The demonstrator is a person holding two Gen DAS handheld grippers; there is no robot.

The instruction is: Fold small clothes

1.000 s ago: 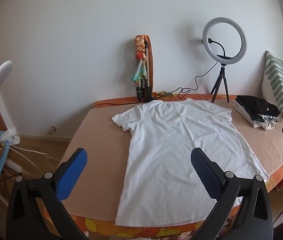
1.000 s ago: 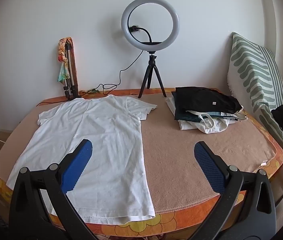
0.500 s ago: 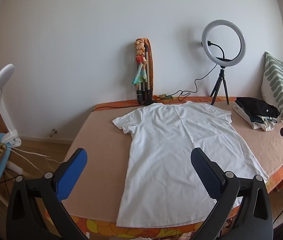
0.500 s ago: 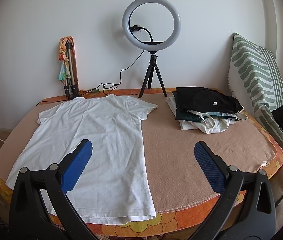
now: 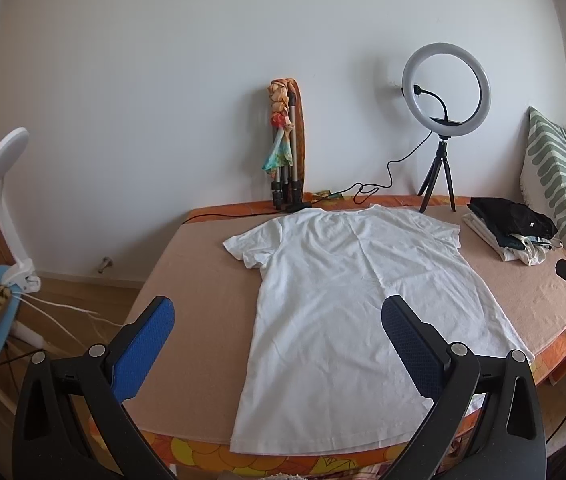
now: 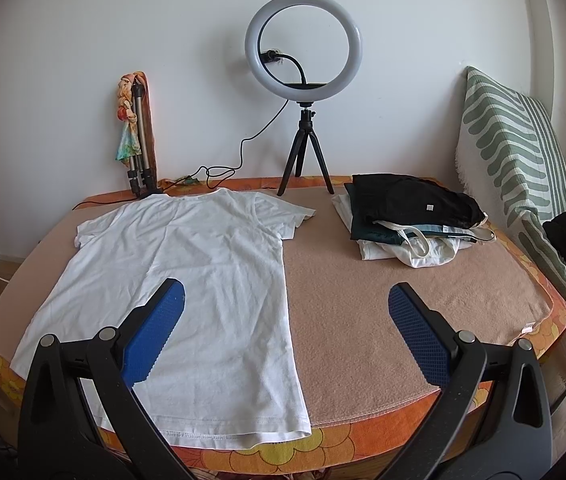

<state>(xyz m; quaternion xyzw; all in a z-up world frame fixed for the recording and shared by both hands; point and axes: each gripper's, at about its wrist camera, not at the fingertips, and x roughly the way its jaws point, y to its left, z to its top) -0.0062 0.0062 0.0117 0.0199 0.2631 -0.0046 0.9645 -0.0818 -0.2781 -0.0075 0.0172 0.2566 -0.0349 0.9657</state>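
A white T-shirt [image 5: 347, 304] lies spread flat on the tan-covered table [image 5: 203, 320], neck toward the wall, hem at the near edge. In the right wrist view the same T-shirt [image 6: 187, 272] covers the left half of the table [image 6: 383, 280]. My left gripper [image 5: 277, 312] is open above the shirt's left side near the hem, holding nothing. My right gripper [image 6: 285, 296] is open above the shirt's right edge, also holding nothing. Both hover in front of the table, apart from the cloth.
A stack of folded dark and light clothes [image 6: 407, 220] sits at the back right. A ring light on a tripod [image 6: 305, 92] and a folded tripod with scarves [image 6: 137, 136] stand by the wall. A striped cushion [image 6: 515, 148] leans right. A desk lamp [image 5: 3, 184] stands left.
The left wrist view has drifted slightly back and up, so the table looks a little lower and farther. The right gripper has barely moved. The shirt lies as before.
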